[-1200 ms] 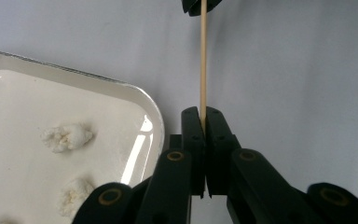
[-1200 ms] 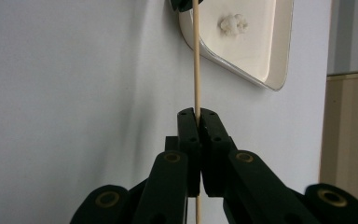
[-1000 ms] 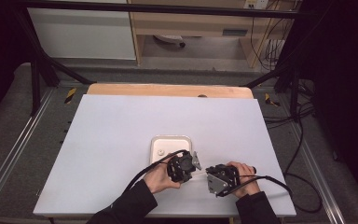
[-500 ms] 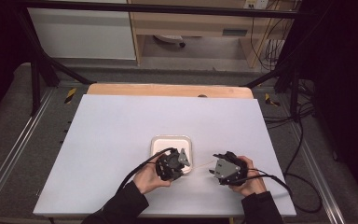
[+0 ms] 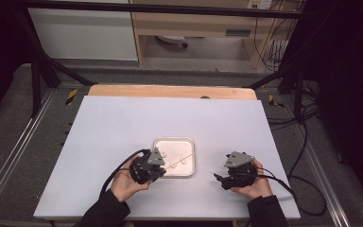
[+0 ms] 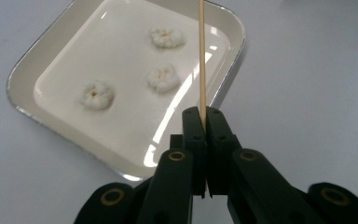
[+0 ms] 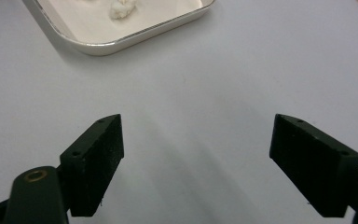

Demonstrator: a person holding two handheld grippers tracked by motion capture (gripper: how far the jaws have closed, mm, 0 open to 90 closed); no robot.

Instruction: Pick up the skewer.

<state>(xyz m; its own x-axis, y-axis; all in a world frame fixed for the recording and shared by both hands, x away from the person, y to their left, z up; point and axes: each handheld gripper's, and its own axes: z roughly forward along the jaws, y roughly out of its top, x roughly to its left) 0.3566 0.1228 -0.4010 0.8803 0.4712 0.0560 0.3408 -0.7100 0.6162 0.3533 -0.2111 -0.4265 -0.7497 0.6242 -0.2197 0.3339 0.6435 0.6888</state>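
While left tongs (image 6: 204,122) pinch thin wooden skewer (image 6: 201,56), right tongs (image 7: 196,163) just spread wide, nothing between.

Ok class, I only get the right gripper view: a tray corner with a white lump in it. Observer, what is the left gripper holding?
Observer: The left gripper is shut on a thin wooden skewer.
Operator: Where does the skewer point?
Observer: Out over the tray, along its right side in the left gripper view.
Operator: How many lumps are in there?
Observer: Three white pieces, lying apart; none looks speared.
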